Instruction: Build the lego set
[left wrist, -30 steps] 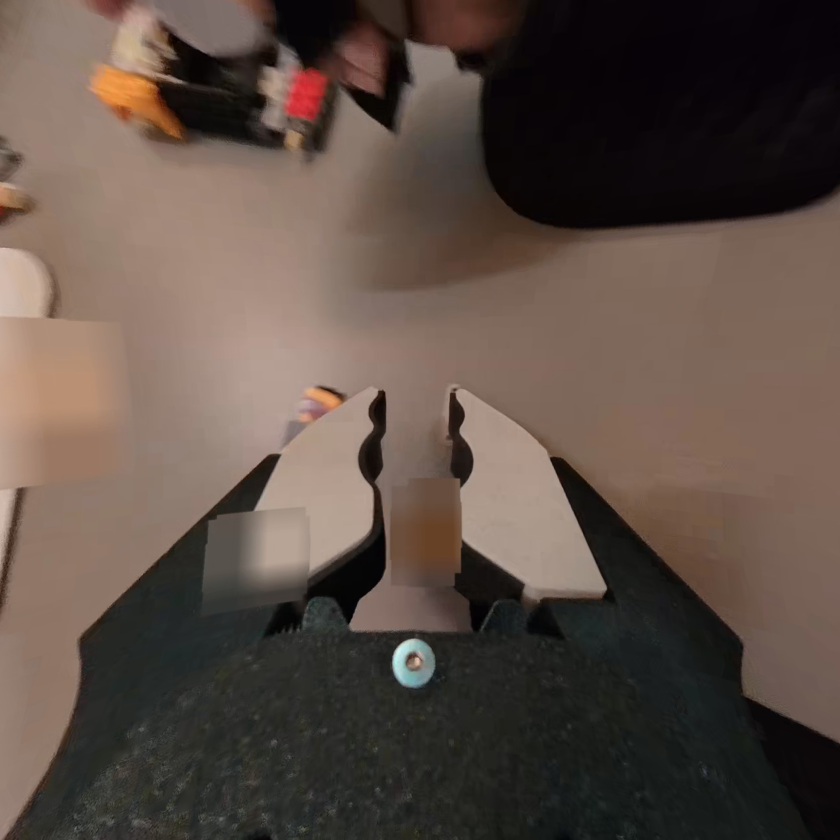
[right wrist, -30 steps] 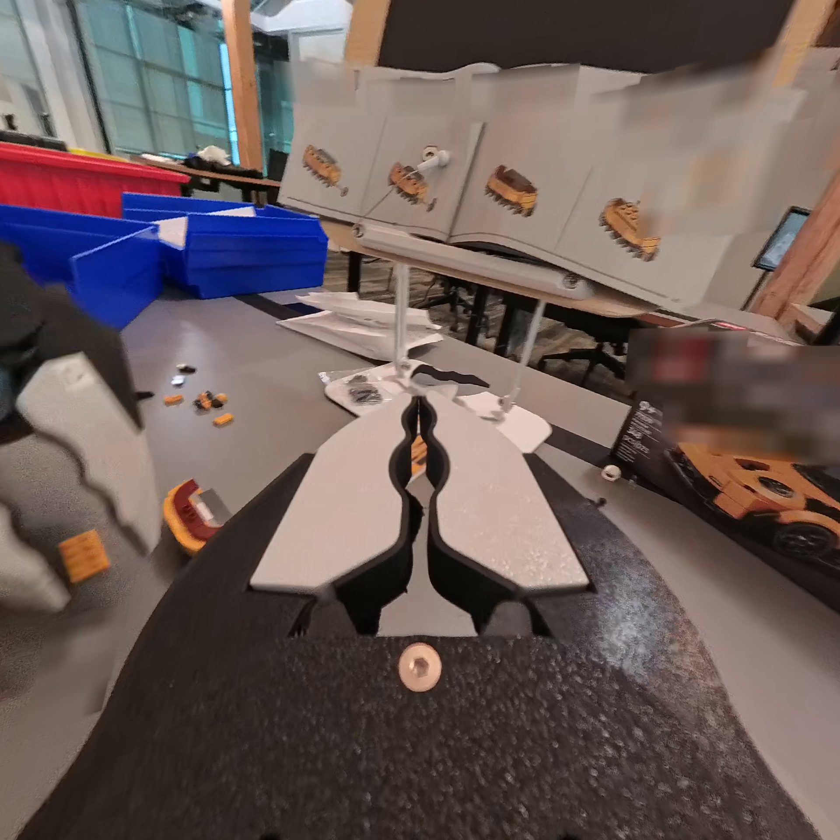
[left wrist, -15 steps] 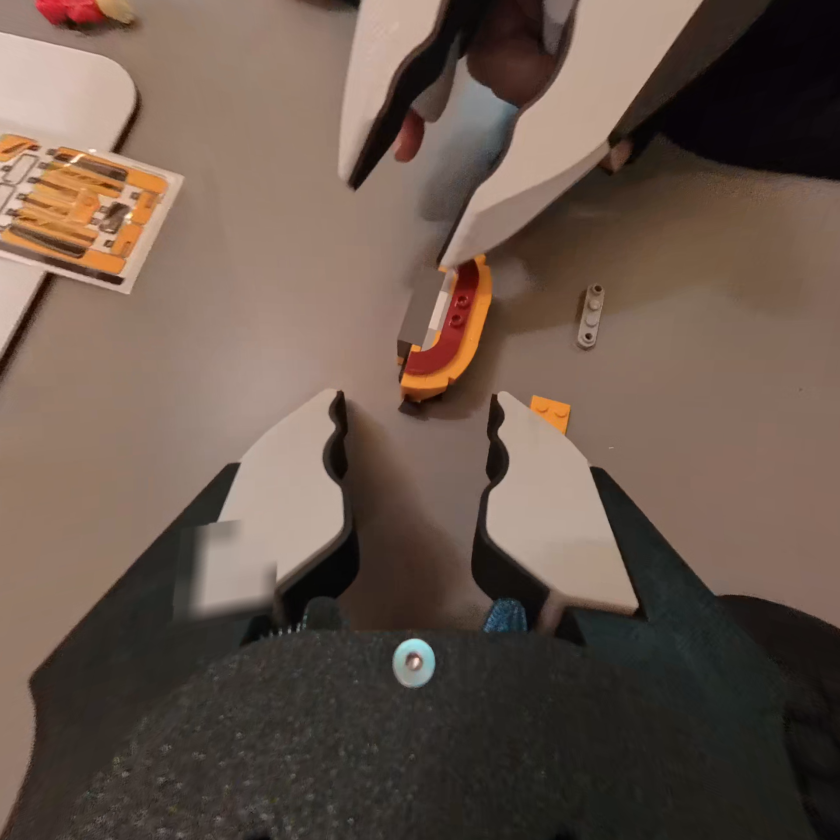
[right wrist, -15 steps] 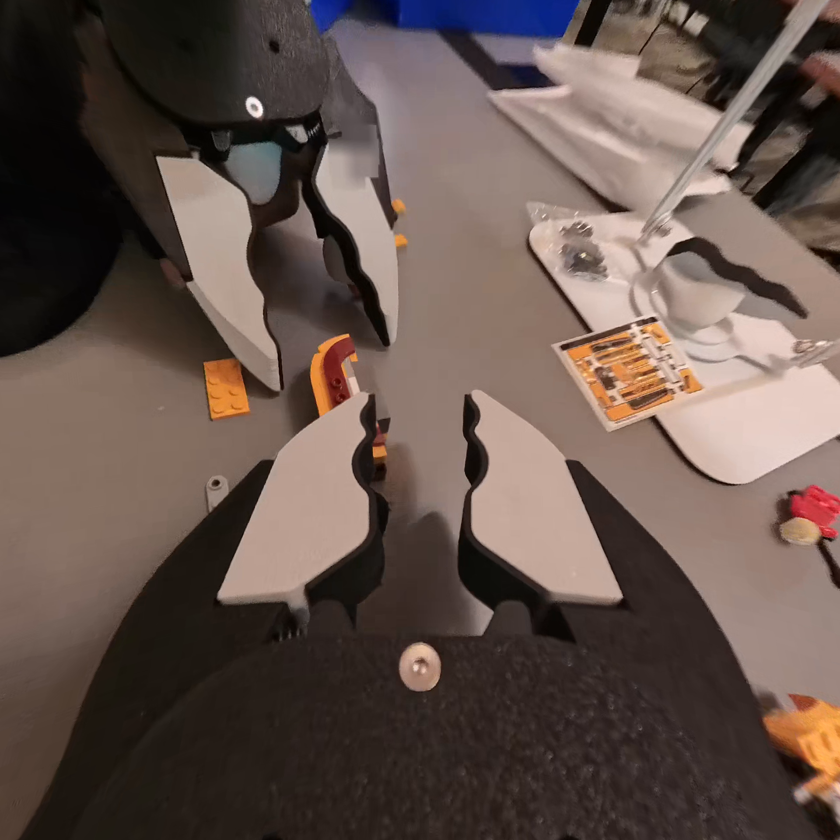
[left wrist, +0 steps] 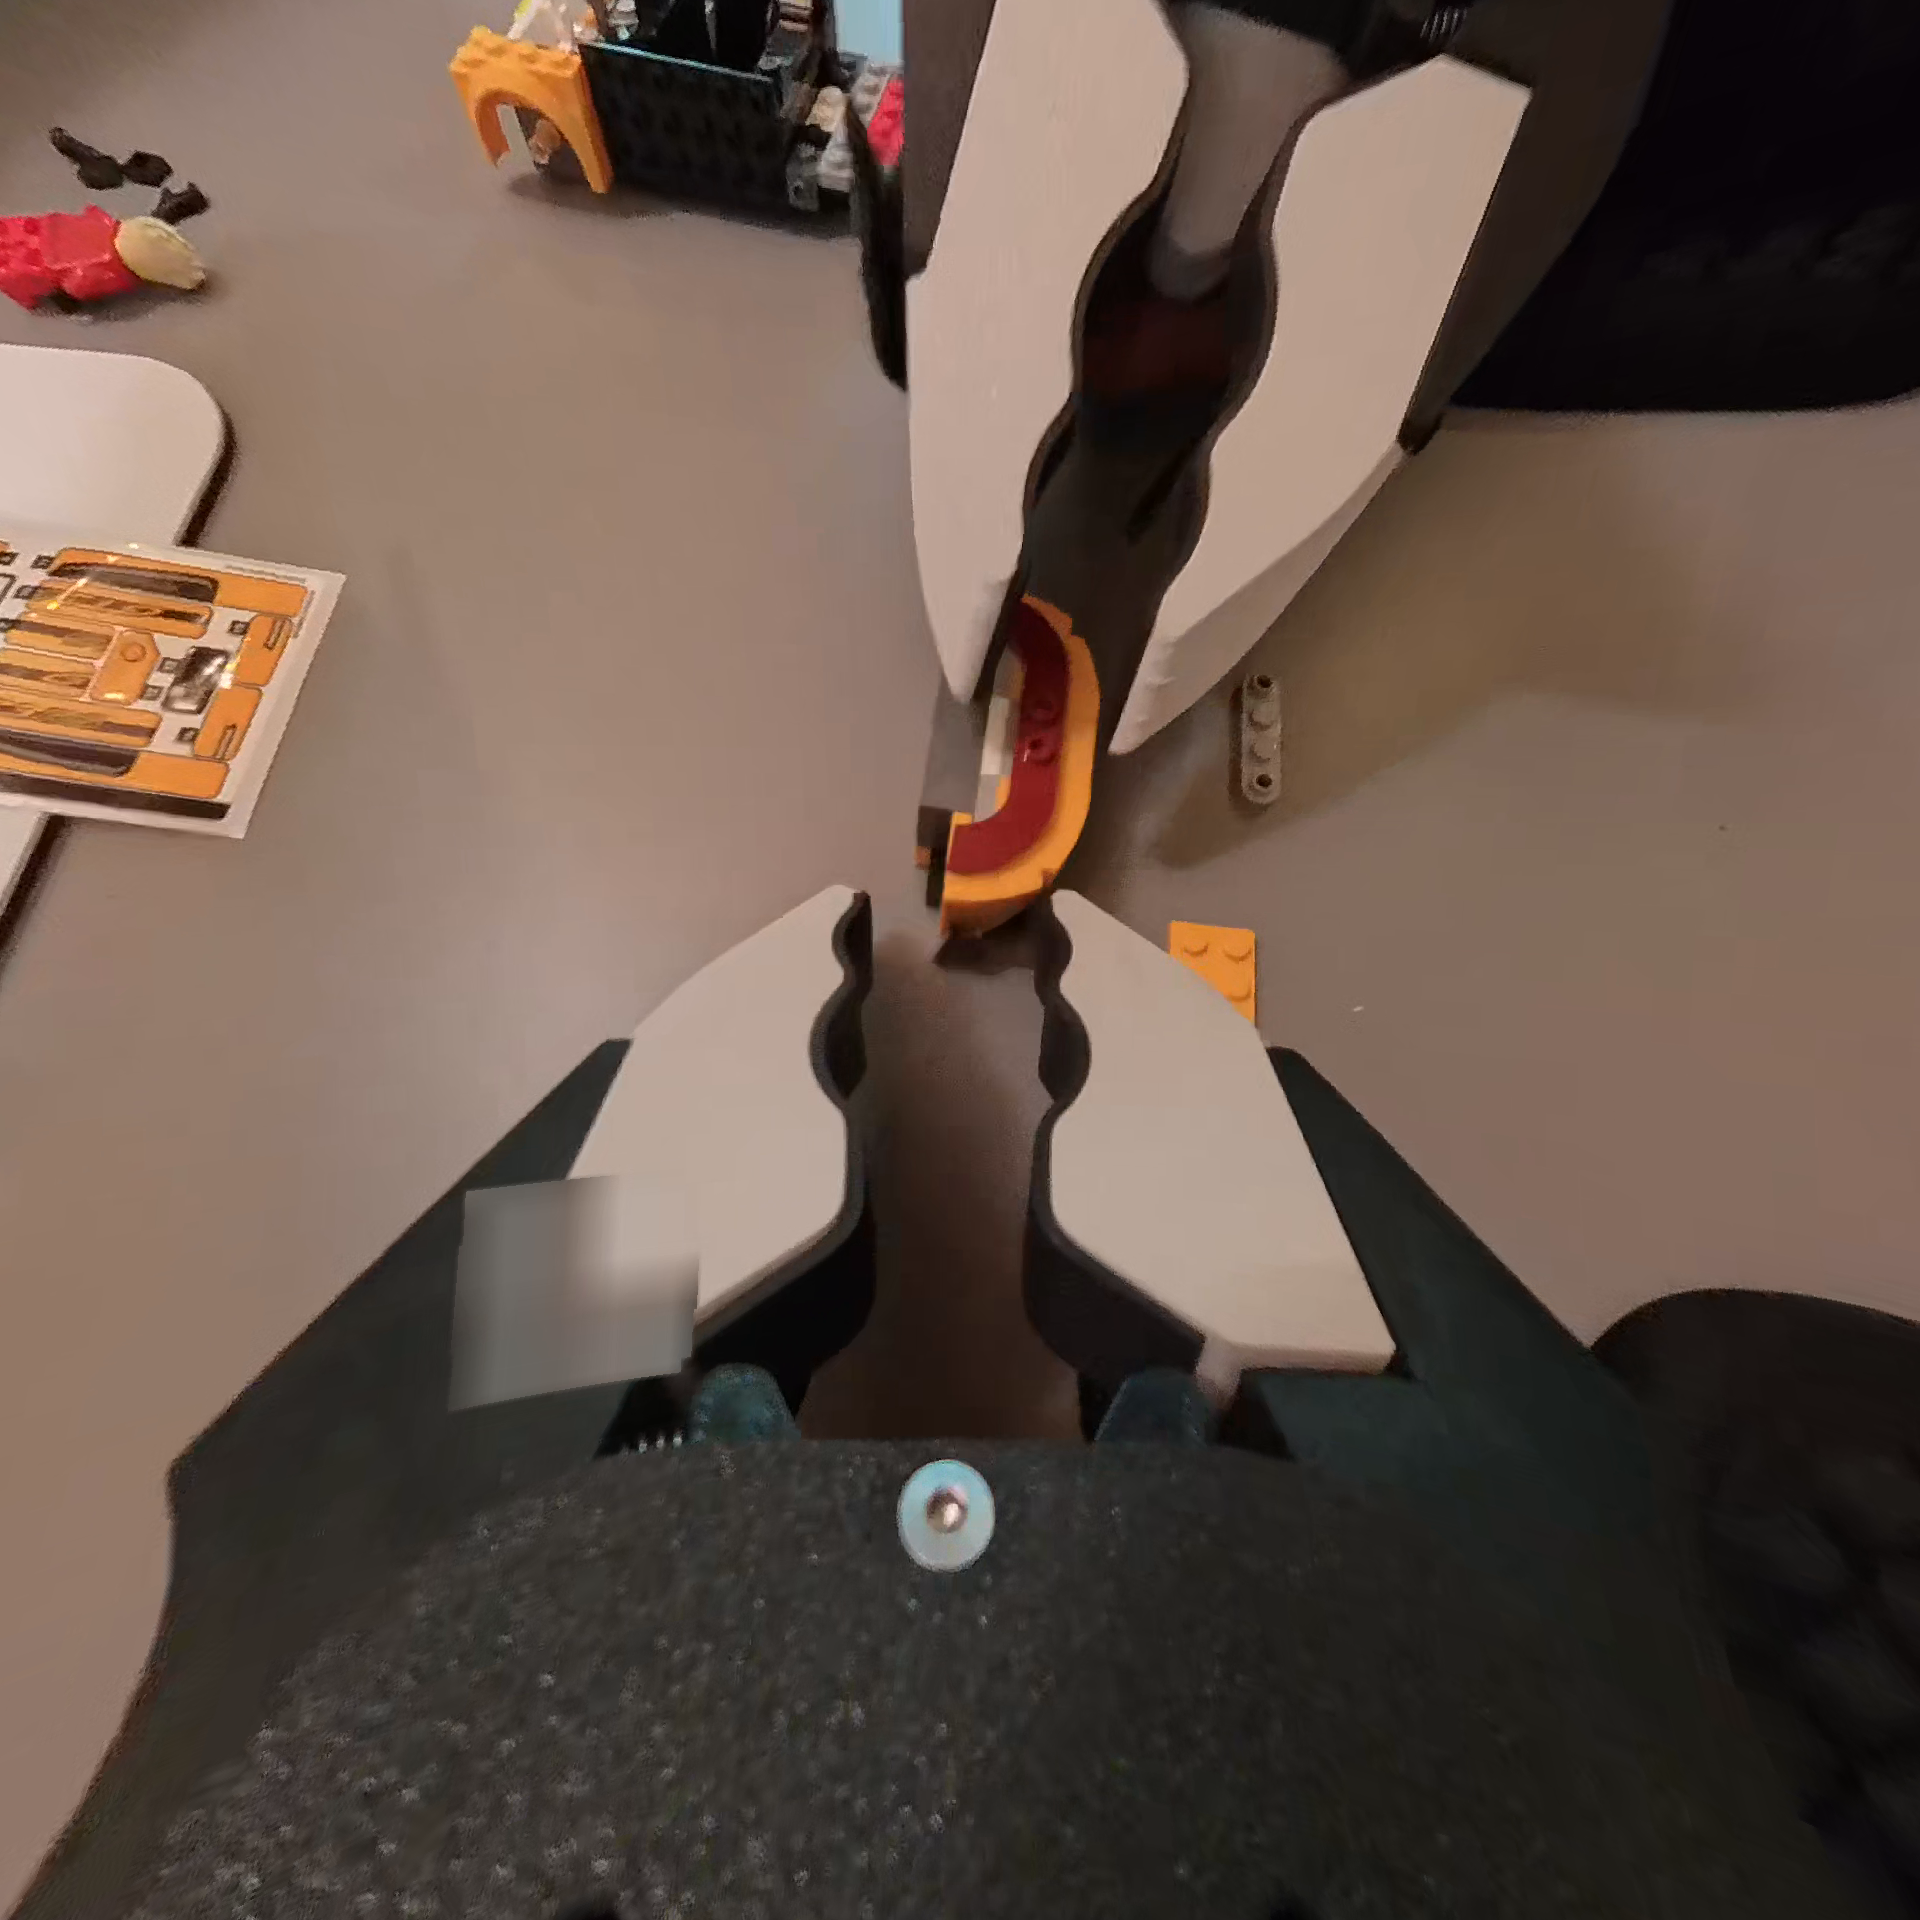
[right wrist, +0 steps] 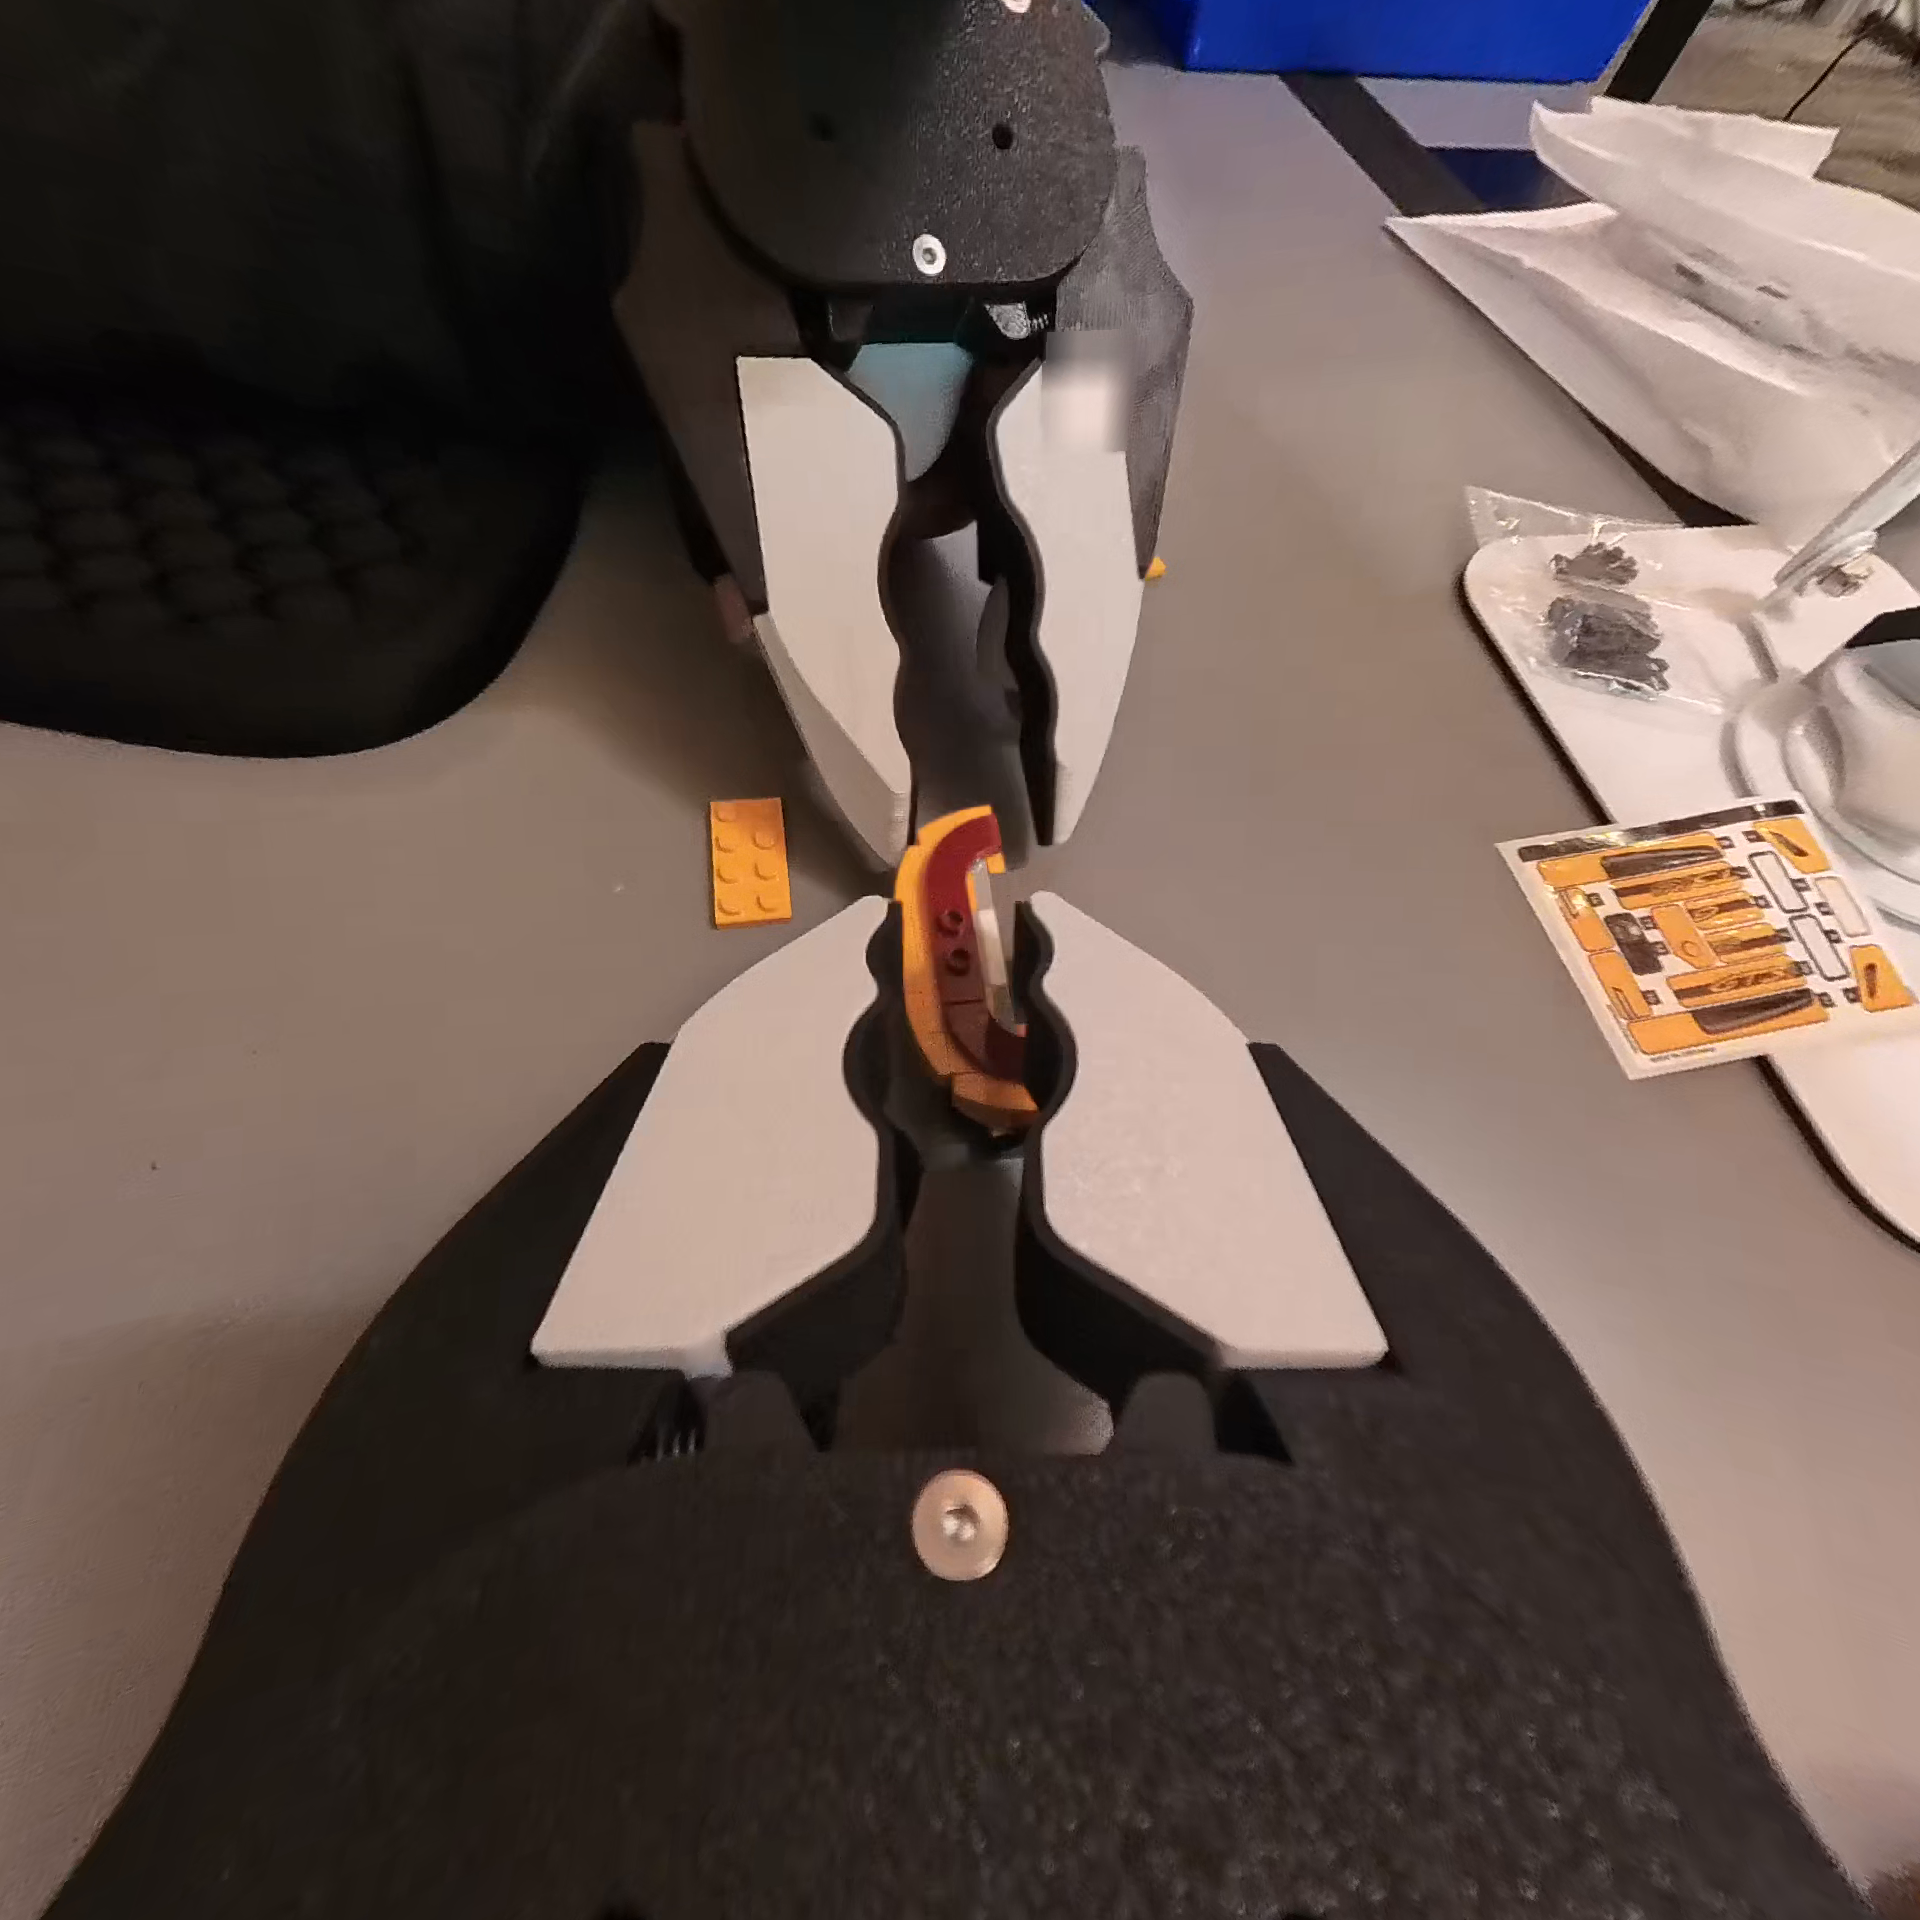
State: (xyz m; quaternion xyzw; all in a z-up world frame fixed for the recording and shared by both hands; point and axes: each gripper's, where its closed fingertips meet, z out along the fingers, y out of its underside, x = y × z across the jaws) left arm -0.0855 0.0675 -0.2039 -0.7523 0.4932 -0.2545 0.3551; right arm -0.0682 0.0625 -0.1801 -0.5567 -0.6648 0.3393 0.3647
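A small arch assembly of orange, dark red and grey bricks lies on the grey table. My right gripper is shut on it, one finger on each side; in the left wrist view it comes in from the top over the assembly's far end. My left gripper is open and empty, its fingertips just short of the assembly's near end. In the right wrist view the assembly sits between my right fingers and the left gripper faces it from the top.
An orange plate and a thin grey plate lie beside the assembly. A sticker sheet rests by a white base. A partly built black and orange car and a red piece lie farther off. A black bag lies at the left. The grippers are tip to tip, or close to it.
Both grippers came down to the table and met at the arch assembly. The right gripper closed around it. The left gripper narrowed and moved up to its near end.
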